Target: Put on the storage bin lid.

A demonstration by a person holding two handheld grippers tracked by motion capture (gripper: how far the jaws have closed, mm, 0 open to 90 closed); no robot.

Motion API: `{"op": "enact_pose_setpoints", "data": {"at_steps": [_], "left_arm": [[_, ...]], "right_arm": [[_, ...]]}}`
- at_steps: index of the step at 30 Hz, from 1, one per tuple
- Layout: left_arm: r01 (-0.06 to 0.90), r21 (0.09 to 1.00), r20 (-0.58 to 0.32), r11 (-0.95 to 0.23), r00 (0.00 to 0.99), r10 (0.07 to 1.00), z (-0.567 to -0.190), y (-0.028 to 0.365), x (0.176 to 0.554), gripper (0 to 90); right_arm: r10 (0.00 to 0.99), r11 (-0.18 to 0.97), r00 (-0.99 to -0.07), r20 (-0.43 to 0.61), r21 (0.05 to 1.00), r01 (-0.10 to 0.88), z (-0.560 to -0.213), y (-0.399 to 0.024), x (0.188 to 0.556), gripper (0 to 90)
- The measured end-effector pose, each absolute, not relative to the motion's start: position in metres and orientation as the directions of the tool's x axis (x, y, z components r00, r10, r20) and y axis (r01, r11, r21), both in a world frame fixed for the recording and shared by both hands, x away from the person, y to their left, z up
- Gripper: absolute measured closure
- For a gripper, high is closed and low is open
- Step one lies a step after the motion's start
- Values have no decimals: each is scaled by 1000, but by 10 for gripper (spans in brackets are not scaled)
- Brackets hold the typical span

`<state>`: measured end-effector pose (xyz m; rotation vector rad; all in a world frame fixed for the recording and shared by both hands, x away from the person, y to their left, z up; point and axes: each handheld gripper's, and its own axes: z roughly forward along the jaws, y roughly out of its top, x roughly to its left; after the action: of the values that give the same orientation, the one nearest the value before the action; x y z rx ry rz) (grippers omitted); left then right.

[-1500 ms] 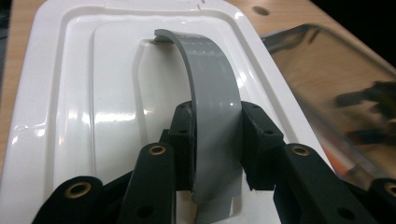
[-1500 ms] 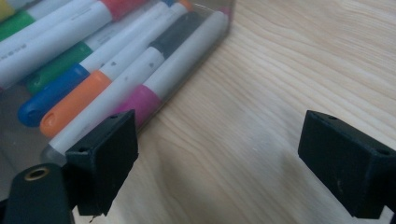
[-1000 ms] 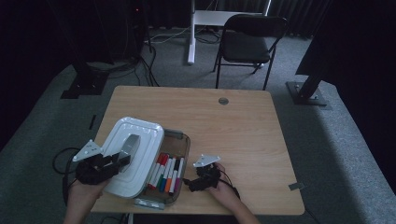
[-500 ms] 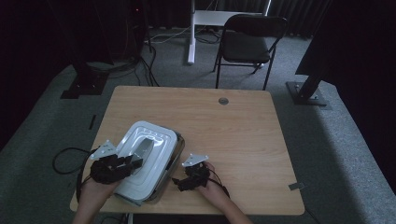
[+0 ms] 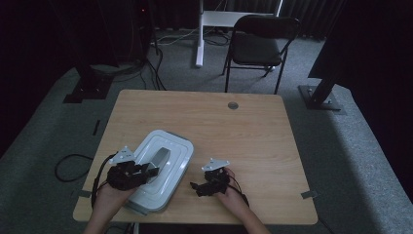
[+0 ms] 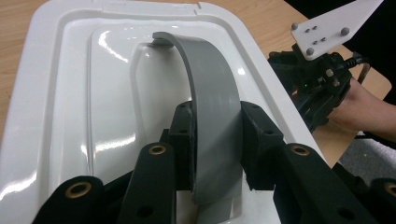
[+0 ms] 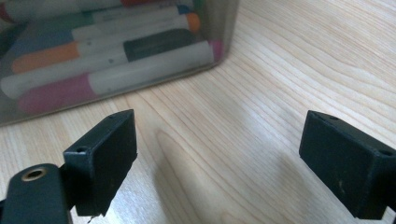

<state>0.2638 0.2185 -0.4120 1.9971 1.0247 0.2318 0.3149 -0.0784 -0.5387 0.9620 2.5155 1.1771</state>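
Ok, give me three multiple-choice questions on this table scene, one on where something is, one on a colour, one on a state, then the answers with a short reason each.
1. Where is the white lid?
A. on the chair
B. on the box at the table's near left
C. on the floor

2. What colour is the lid's handle?
A. grey
B. red
C. yellow

3. How does the right gripper stand?
A. shut on a marker
B. shut on the handle
C. open, holding nothing

Answers: B, the high view shows the lid there; A, the left gripper clamps a grey arched strap; C, its jaws stand wide apart over bare table beside the box of markers.
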Motion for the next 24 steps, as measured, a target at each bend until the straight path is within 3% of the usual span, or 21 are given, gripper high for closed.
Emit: {"op": "enact_pose_setpoints", "data": {"at_steps": [5,6,8,10,11,12,14,17,18,24], "left_arm": [[551,774,-171,-313,657,734,-412,219,262,681],[530,795,-151,-296,646,749,-408,221,259,514],[516,805,-143,-292,648,748,-405,225,258,374],[494,834,-142,-247,623,769,-398,234,255,280],[494,834,-142,-247,623,769,-398,234,255,280],[474,861,-136,-183,562,816,-391,250,254,191],[463,877,-148,-131,518,842,-389,264,254,186],[451,885,-141,-116,497,856,-390,270,255,105],[440,892,-112,-101,432,895,-395,286,260,13],[443,894,-81,-67,308,948,-428,322,279,4]], "right_arm": [[636,471,-767,88,743,476,-538,-79,315,111],[634,470,-768,86,747,471,-536,-80,314,111],[633,465,-769,87,751,468,-534,-81,314,111],[634,465,-769,87,752,468,-533,-82,314,111],[635,465,-768,85,752,468,-533,-82,314,111],[639,460,-764,91,751,474,-533,-83,315,111],[637,466,-766,87,748,473,-534,-84,314,111],[637,466,-766,92,745,477,-535,-84,314,111],[636,469,-766,90,743,477,-536,-84,314,111],[638,461,-764,96,748,478,-533,-86,313,111]]}}
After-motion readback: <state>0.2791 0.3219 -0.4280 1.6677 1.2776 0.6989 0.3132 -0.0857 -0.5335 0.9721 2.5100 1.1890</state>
